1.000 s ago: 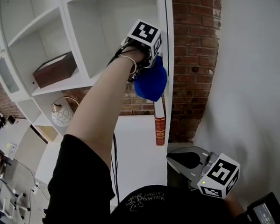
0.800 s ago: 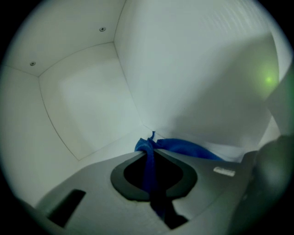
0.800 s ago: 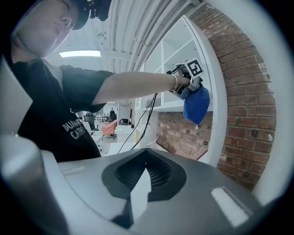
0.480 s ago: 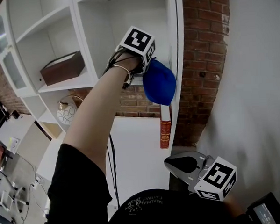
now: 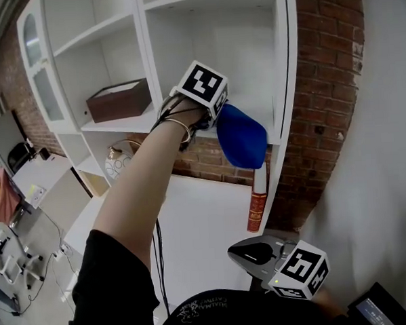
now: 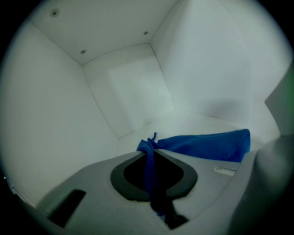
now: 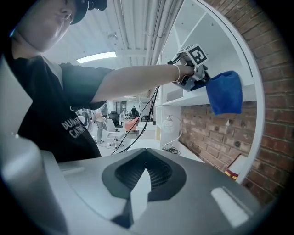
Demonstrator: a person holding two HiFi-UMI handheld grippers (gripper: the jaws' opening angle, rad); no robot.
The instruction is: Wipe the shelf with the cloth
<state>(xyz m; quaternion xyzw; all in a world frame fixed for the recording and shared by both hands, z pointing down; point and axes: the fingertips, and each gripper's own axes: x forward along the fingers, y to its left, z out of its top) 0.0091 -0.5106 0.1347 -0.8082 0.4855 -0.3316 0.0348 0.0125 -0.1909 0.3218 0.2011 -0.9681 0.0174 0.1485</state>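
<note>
Head view: left hand-held gripper (image 5: 216, 114), arm outstretched, clamps cloth (image 5: 242, 136) at shelf (image 5: 275, 135).

Blue cloth (image 5: 242, 137) — white shelf (image 5: 289, 65) — red brick (image 5: 328, 84)

Nothing reads clearly: lettering on the black shirt (image 7: 69, 131) is cut off, print on the red book (image 5: 258, 210) too small.

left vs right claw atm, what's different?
The left claw is shut on the blue cloth; the right claw has its tips together on nothing. The left claw is raised at the white shelf; the right claw is held low by the person's waist. Both carry marker cubes.
</note>
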